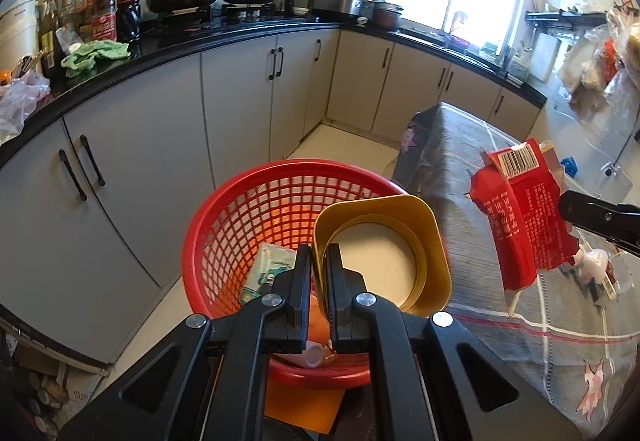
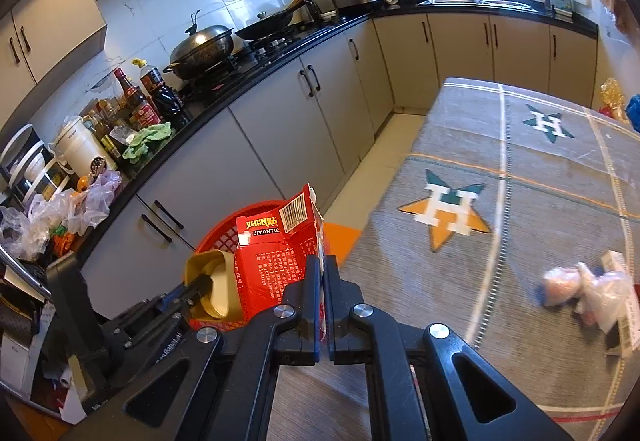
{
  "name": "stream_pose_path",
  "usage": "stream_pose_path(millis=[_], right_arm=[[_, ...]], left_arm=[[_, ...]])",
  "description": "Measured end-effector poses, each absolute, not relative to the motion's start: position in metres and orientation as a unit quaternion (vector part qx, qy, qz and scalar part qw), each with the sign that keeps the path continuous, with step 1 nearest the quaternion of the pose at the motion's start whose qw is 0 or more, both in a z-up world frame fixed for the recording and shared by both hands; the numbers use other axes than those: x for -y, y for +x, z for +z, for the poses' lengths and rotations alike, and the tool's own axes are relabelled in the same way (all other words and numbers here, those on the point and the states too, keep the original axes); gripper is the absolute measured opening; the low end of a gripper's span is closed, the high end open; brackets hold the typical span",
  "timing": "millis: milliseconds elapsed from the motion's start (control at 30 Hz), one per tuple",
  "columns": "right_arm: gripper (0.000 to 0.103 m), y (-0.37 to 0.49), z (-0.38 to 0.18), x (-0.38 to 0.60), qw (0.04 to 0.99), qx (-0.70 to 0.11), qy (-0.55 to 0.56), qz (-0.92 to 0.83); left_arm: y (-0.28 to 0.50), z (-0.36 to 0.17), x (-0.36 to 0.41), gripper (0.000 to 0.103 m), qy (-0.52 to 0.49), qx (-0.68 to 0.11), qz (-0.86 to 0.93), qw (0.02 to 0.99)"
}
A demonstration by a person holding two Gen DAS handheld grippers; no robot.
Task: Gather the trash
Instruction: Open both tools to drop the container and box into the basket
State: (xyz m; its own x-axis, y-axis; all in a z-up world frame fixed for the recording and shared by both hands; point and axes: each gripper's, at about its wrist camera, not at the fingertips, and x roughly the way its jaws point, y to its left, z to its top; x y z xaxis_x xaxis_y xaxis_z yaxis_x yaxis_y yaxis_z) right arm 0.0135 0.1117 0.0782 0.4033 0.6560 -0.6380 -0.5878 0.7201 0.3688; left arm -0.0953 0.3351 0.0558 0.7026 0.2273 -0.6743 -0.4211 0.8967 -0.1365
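My left gripper (image 1: 319, 257) is shut on the wall of a gold tin (image 1: 380, 253) and holds it over the red mesh basket (image 1: 248, 217), which holds a green packet (image 1: 268, 273) and other trash. The tin (image 2: 212, 281) and basket (image 2: 224, 237) also show in the right wrist view. My right gripper (image 2: 322, 269) is shut on a torn red carton (image 2: 276, 253) and holds it above the table edge, next to the basket. In the left wrist view the carton (image 1: 524, 213) hangs to the right over the table.
The table with a grey patterned cloth (image 2: 520, 209) carries a clear plastic bag with scraps (image 2: 588, 289) at the right. Grey cabinets and a black counter (image 1: 168, 45) with bottles, woks and a green rag run behind. Tiled floor (image 1: 344, 145) lies between.
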Motion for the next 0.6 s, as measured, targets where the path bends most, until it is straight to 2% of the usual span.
stream_pose_path(millis=[333,400,500,533,600], right_arm=[[0.003,0.02,0.057,-0.161,0.83,-0.412,0.03,0.374],[0.005,0.023,0.053,-0.165,0.831,-0.414,0.031,0.371],[0.005,0.025,0.05,-0.165,0.827,-0.418,0.036,0.373],[0.005,0.026,0.05,-0.163,0.827,-0.418,0.039,0.374],[0.006,0.026,0.052,-0.157,0.827,-0.416,0.045,0.375]], left_arm=[[-0.088,0.043,-0.35,0.007,-0.15,-0.354,0.195,0.902],[-0.088,0.041,-0.353,0.009,-0.157,-0.354,0.201,0.9],[-0.09,0.04,-0.357,0.025,-0.164,-0.353,0.203,0.898],[-0.091,0.041,-0.357,0.033,-0.164,-0.351,0.206,0.899],[-0.094,0.042,-0.357,0.036,-0.161,-0.346,0.212,0.9]])
